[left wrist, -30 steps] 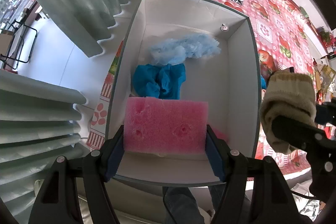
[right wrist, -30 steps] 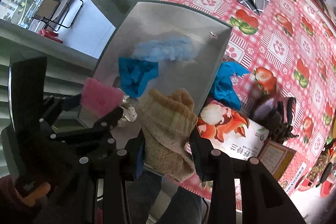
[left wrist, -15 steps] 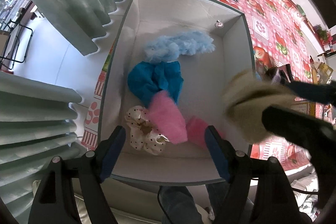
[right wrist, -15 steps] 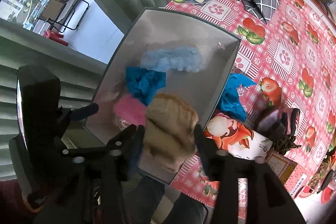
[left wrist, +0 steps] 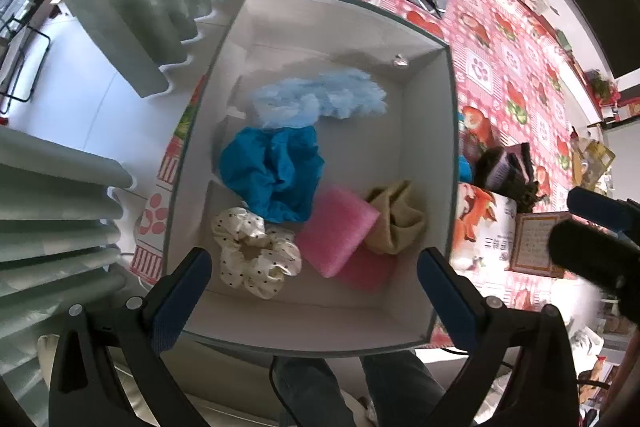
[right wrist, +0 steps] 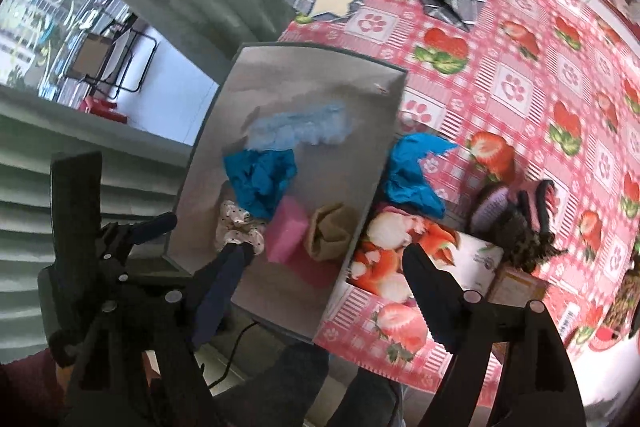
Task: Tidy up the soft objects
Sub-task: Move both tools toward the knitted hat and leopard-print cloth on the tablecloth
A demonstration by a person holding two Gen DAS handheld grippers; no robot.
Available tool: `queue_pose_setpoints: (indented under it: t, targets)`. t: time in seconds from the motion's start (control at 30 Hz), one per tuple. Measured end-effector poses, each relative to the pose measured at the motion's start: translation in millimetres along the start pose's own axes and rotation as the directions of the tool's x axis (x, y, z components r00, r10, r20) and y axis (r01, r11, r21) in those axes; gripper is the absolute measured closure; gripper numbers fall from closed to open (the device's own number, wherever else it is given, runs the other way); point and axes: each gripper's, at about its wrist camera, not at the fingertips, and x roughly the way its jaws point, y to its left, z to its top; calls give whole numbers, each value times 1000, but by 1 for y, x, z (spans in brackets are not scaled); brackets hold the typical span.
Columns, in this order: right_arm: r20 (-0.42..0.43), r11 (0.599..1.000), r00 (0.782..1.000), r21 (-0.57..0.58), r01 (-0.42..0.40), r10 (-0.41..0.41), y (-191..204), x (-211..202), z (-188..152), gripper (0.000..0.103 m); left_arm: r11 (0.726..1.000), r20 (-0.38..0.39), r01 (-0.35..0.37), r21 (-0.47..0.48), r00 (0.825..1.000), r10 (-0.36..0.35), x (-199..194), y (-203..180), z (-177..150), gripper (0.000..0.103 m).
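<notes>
Both your grippers empty, jaws spread wide: left gripper (left wrist: 310, 265) above box (left wrist: 450, 131), right gripper (right wrist: 320, 267) over its edge. Pink sponge (left wrist: 336, 233) in box, touching tan sock (left wrist: 396, 217), blue cloth (left wrist: 274, 173) and dotted scrunchie (left wrist: 256, 253). Fluffy blue piece (left wrist: 320, 99) behind.

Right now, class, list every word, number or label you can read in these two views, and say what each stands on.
No text can be read with certainty.
White tissue pack with orange fruit print: dark characters, sideways, too blurred to read.
Brown framed card: lines of print, too small to read.
Pink strawberry-and-paw tablecloth: pictures only.
White storage box: no lettering visible.
</notes>
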Motion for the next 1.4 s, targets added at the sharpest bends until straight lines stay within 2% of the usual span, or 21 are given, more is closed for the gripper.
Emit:
queue_pose_setpoints:
  t: [0.23, 0.4, 0.53, 0.6, 0.7, 0.77, 0.97, 1.07, 1.17, 1.3, 1.4]
  targets:
    - [55, 992, 998, 130, -1, -7, -56, -42, -5, 20, 996, 9, 26, 87, 1000, -27, -15, -33, 9, 0]
    - [96, 961, 995, 275, -8, -19, -120, -73, -12, 20, 978, 30, 23, 207, 999, -30, -25, -77, 18, 0]
    - [103, 927, 994, 374, 5, -47, -167, -83, -23, 20, 939, 57, -24, 343, 998, 5, -25, -121, 29, 0]
    - [97, 908, 994, 419, -2, -43, -190, -83, -29, 20, 903, 60, -53, 427, 998, 30, -19, -148, 36, 0]
    - [79, 876, 997, 483, -15, -26, -223, -77, -40, 20, 864, 46, -62, 500, 998, 45, -4, -176, 47, 0]
    - [67, 858, 998, 513, -26, -10, -241, -71, -47, 20, 851, 13, -53, 523, 998, 54, 12, -193, 58, 0]
    - [19, 807, 998, 587, -55, 54, -288, -38, -56, 20, 863, -131, 2, 505, 989, 74, 67, -225, 87, 0]
    - [-13, 788, 995, 611, -71, 100, -305, -14, -54, 20, 853, -180, -5, 523, 977, 116, 94, -239, 93, 0]
    - [-50, 786, 990, 614, -73, 130, -316, 10, -49, 20, 829, -201, -36, 557, 963, 177, 117, -249, 95, 0]
    - [-112, 803, 980, 592, -69, 166, -321, 45, -36, 20, 800, -224, -69, 596, 942, 249, 143, -256, 96, 0]
    - [-171, 832, 967, 551, -63, 187, -320, 74, -25, 20, 772, -233, -93, 629, 924, 302, 159, -261, 96, 0]
